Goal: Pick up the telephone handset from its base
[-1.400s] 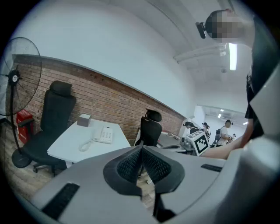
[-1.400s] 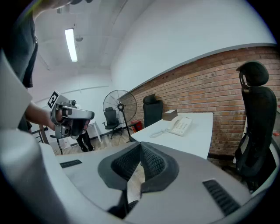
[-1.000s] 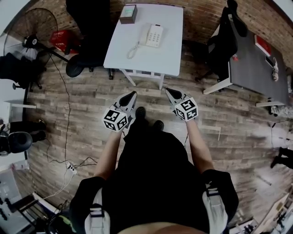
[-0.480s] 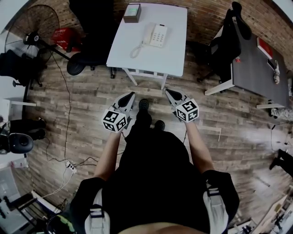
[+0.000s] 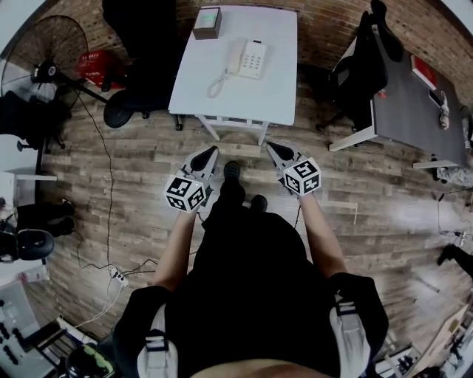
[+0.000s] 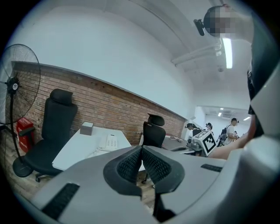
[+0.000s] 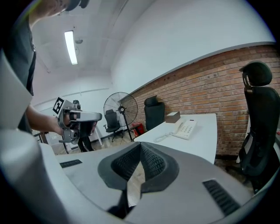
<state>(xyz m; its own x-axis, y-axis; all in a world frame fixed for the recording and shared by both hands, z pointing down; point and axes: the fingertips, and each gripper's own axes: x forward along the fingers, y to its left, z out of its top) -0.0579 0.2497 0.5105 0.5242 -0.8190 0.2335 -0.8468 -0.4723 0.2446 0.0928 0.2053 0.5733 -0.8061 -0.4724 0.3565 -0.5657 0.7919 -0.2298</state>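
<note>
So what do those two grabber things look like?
Both the left gripper and right gripper are pale grey plastic, tapering to a point, with black bumpy pads. Each carries a cube of black-and-white square markers. The person wears black.

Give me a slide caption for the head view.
Both shut, the left gripper and right gripper face a white rectangular table bearing a white corded telephone.

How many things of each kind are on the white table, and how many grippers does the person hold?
Telephone: 1
Small box: 1
Grippers: 2, the left gripper and the right gripper
Total: 4
</note>
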